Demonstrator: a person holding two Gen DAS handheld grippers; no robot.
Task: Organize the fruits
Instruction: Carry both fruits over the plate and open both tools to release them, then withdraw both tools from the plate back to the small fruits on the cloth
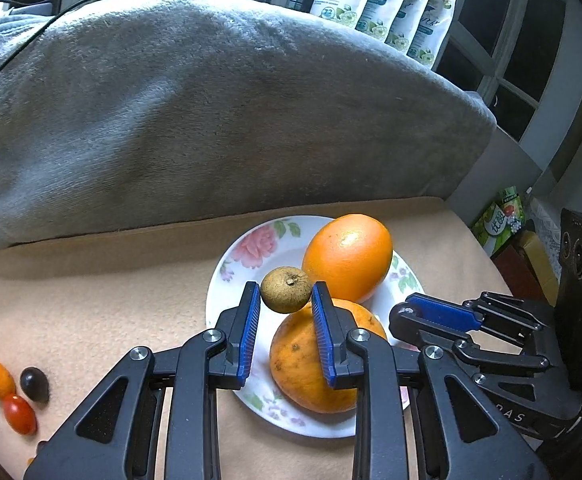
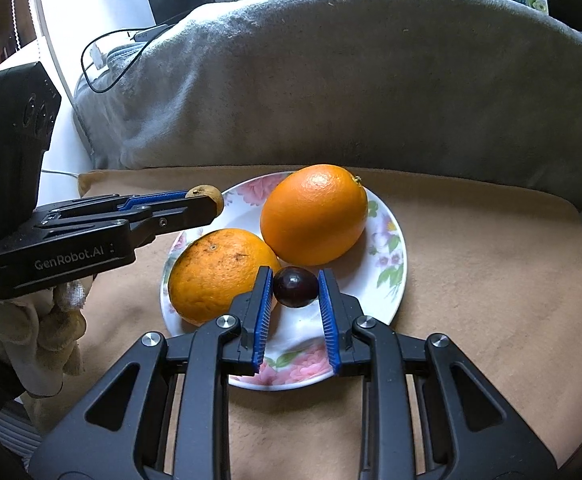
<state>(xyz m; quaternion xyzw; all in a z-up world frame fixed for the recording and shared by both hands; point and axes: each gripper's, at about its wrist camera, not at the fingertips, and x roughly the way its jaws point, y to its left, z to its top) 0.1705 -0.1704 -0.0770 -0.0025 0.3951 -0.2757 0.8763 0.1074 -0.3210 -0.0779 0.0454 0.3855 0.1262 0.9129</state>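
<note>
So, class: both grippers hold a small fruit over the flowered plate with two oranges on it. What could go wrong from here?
1. The brown fruit sits only at the left gripper fingertips; it may slip out early.
2. The plate is crowded by the smooth orange and the spotted orange, so the round dark grape released by the right gripper might roll off.
3. The grippers are close together and could collide.

Right gripper (image 2: 295, 286) clamps a dark grape (image 2: 295, 286) above the near part of the plate (image 2: 391, 256). Two oranges (image 2: 315, 214) lie on the plate. Left gripper (image 2: 207, 204) holds a small brown fruit (image 2: 218, 197) at the plate's far-left rim.
</note>
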